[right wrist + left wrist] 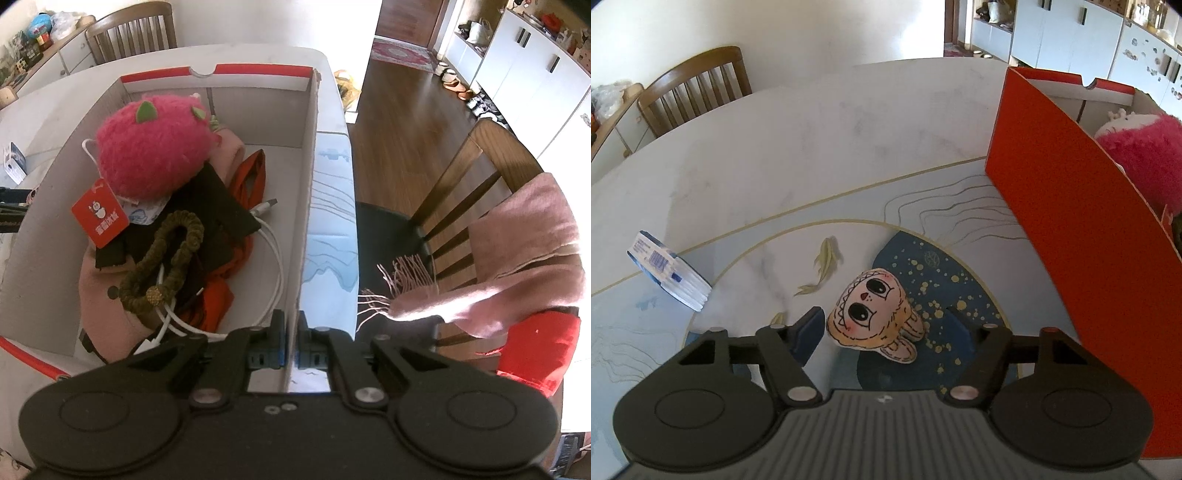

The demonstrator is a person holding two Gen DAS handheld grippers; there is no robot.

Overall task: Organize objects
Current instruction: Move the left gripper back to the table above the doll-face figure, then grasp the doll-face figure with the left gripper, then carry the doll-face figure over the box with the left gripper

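Observation:
A small flat plush doll [875, 314] with big black eyes lies on the table between the fingers of my left gripper [886, 326], which is open around it without touching. An orange-red cardboard box [1082, 206] stands to the right. My right gripper [291, 343] is shut on the box's right wall [308, 192]. Inside the box lie a pink fuzzy plush [155, 147] with a red tag, a pink cloth, a dark cloth, an olive braided cord [166, 258], a white cable [273, 266] and orange fabric.
A blue-and-white tissue pack [670, 271] lies on the table [798, 155] to the left. Wooden chairs [698, 88] stand at the far side. Another chair [491, 177] with a pink scarf [517, 258] stands right of the table.

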